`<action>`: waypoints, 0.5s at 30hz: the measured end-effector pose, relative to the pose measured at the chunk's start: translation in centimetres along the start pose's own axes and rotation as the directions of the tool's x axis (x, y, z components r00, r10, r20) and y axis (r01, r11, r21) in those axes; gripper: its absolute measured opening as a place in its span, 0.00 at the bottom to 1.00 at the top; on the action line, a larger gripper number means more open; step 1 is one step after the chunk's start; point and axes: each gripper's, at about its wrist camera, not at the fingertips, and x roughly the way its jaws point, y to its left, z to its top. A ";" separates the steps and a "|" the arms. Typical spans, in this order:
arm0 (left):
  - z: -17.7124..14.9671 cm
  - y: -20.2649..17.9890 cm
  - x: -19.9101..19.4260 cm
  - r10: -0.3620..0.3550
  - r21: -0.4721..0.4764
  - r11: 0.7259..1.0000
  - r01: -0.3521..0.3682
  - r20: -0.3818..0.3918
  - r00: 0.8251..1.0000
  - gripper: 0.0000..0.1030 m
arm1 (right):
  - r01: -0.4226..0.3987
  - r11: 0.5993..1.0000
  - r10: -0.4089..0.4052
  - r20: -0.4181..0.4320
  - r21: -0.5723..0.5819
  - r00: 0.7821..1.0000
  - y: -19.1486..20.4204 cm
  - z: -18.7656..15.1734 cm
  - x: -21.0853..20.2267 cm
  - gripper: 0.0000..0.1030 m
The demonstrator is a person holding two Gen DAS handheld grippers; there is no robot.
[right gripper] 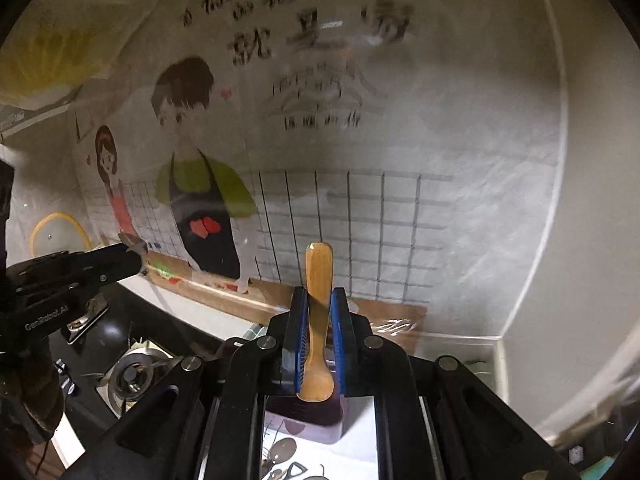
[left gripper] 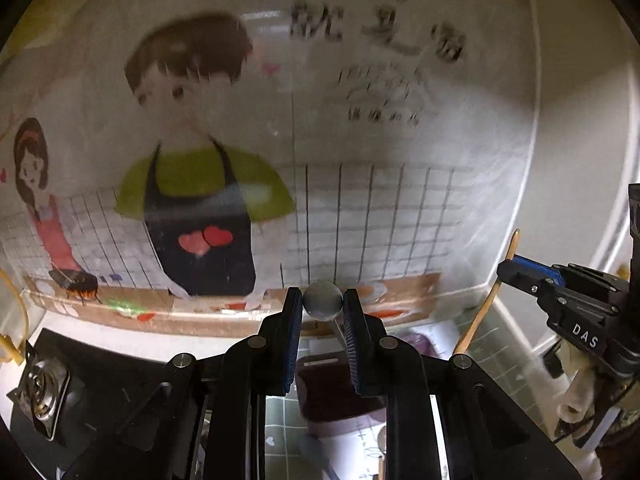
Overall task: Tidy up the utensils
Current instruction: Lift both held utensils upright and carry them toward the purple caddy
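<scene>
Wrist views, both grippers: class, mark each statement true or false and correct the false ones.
1. The right gripper clamps a wooden utensil. True.
2. The left gripper holds nothing. False: a round metal piece sits between its pads.
3. The wall poster shows a cartoon figure in a dark apron. True.
4. The wooden utensil lies flat on the counter. False: it stands upright in the jaws.

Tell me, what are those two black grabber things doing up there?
A person is tidying kitchen utensils with a grabber in each hand. The left gripper is shut on a metal utensil, only its round shiny end showing. The right gripper is shut on a wooden spoon. Both are held up in front of the cartoon wall poster, above the stove.
</scene>
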 end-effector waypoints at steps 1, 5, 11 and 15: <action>-0.5 0.0 0.9 0.002 -0.002 1.000 -0.002 -0.017 1.000 0.21 | -0.011 1.000 0.011 -0.010 0.005 1.000 -0.2 -0.3 0.9 0.11; -2.7 0.3 4.8 -0.015 -0.028 1.000 0.012 -0.104 0.994 0.18 | -0.052 0.999 0.052 -0.086 0.000 0.995 -0.5 -2.4 5.8 0.11; -4.9 0.2 8.3 -0.058 -0.065 0.997 0.047 -0.171 0.984 0.18 | -0.122 0.993 0.121 -0.216 0.007 0.969 -0.5 -6.4 11.5 0.11; -6.0 0.9 10.5 -0.158 -0.135 0.982 0.133 -0.201 0.967 0.19 | -0.131 0.991 0.125 -0.280 -0.002 0.952 -0.5 -8.0 13.3 0.12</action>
